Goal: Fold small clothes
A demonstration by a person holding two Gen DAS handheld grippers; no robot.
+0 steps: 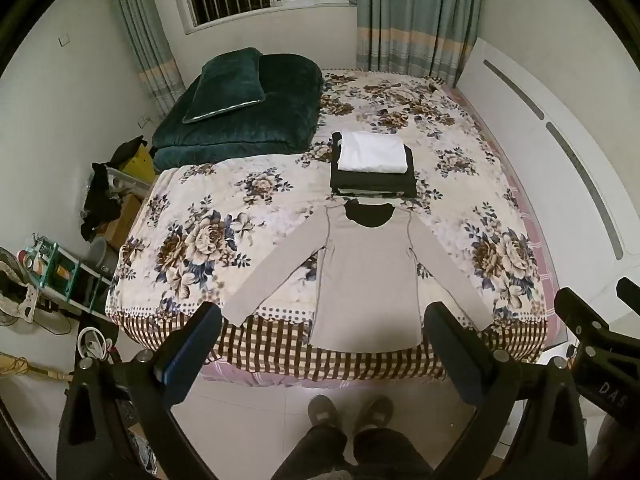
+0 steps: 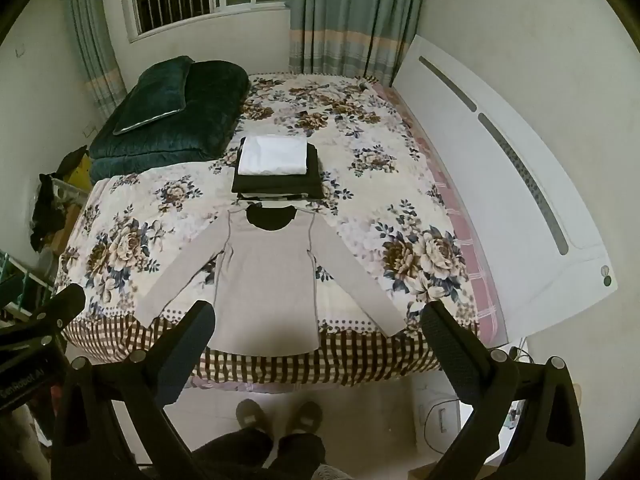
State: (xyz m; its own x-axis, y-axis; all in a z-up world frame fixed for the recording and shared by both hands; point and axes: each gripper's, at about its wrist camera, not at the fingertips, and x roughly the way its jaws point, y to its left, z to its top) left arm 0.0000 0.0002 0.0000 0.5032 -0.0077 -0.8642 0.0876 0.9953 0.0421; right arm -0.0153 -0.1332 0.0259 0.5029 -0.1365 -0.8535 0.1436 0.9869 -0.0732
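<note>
Both claws hang above the floor short of the bed edge: left gripper (image 1: 322,320) spread wide and empty, right gripper (image 2: 318,318) likewise. One beige long-sleeved shirt (image 1: 366,276) lies flat on the floral bedspread (image 1: 224,216), long axis running hem-near to collar-far, two sleeves splayed outward. One stack of folded clothes (image 1: 372,164) sits just beyond the collar.
</note>
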